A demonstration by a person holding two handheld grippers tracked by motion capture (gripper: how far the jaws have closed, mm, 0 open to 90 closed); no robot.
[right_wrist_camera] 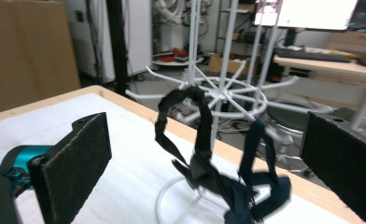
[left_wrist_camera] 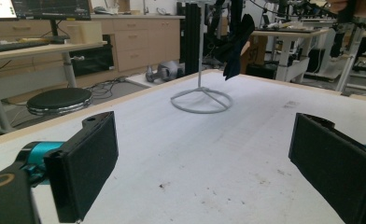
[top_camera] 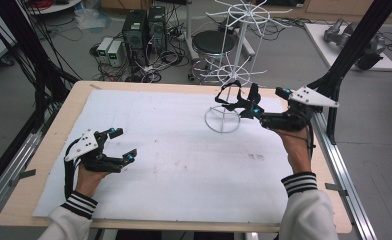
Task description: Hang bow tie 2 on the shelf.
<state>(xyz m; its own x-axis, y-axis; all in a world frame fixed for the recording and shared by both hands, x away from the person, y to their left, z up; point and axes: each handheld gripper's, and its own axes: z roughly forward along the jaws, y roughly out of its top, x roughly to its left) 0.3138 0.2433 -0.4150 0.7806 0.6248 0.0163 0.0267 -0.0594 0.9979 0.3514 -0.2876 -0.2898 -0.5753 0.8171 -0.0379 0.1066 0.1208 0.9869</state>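
Straps (top_camera: 236, 102) of dark fabric hang on the white wire rack (top_camera: 224, 119) at the far right of the desk (top_camera: 184, 165), just ahead of the right tool (top_camera: 244, 106), jaws spread. Left tool (top_camera: 121, 145), also spread, hovers near the desk's left edge.

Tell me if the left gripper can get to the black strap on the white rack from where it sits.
Probably yes: the left gripper is open, with bare table between it and the black strap hanging on the white rack; the right gripper crowds the strap's far side.
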